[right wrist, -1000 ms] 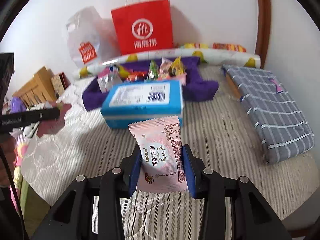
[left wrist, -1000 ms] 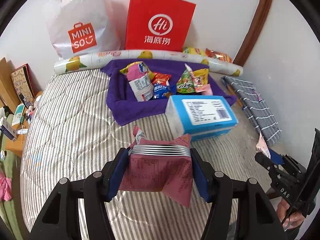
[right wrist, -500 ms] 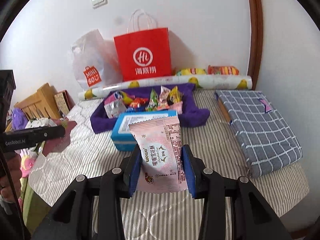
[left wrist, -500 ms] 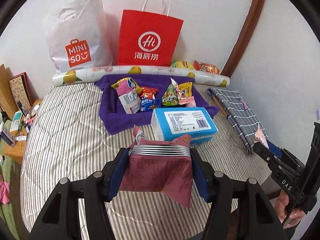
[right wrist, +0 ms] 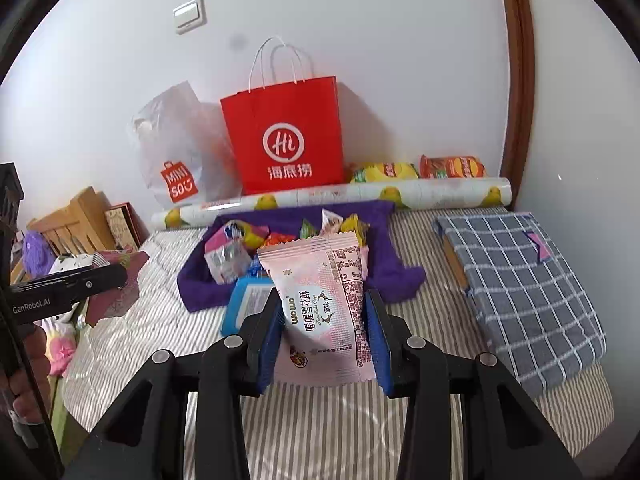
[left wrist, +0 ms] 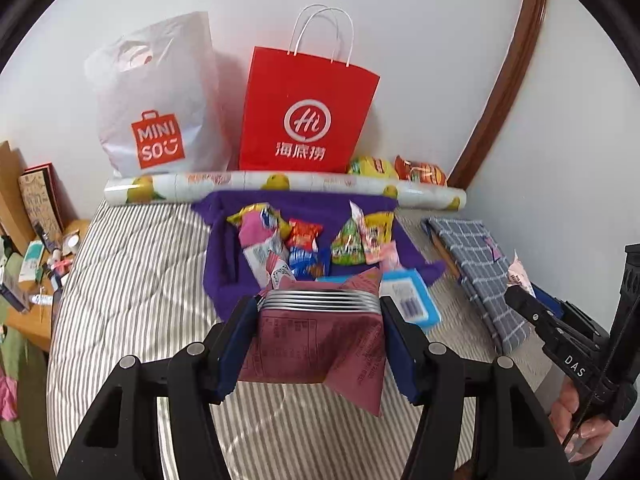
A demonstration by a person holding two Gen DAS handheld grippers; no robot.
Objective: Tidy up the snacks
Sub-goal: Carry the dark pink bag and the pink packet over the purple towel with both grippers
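Note:
My left gripper (left wrist: 320, 344) is shut on a maroon snack packet (left wrist: 316, 348) and holds it above the striped bed (left wrist: 132, 300). My right gripper (right wrist: 326, 340) is shut on a pink snack packet (right wrist: 324, 304), also held above the bed. A purple cloth (left wrist: 312, 208) lies at the far middle of the bed with several colourful snack packets (left wrist: 304, 240) on it. A blue box (left wrist: 408, 296) lies in front of the cloth. In the right wrist view the cloth (right wrist: 396, 272) and the box (right wrist: 250, 304) sit partly behind the pink packet.
A red paper bag (left wrist: 304, 120) and a white plastic bag (left wrist: 160, 100) stand against the wall behind a printed roll (left wrist: 280, 182). Two chip bags (right wrist: 416, 168) lie behind the roll. A folded checked cloth (right wrist: 528, 292) lies on the right. A cluttered side table (left wrist: 36, 272) is left.
Both grippers have pulled back and up from the bed with their packets. The box, cloth and bags look smaller and farther away.

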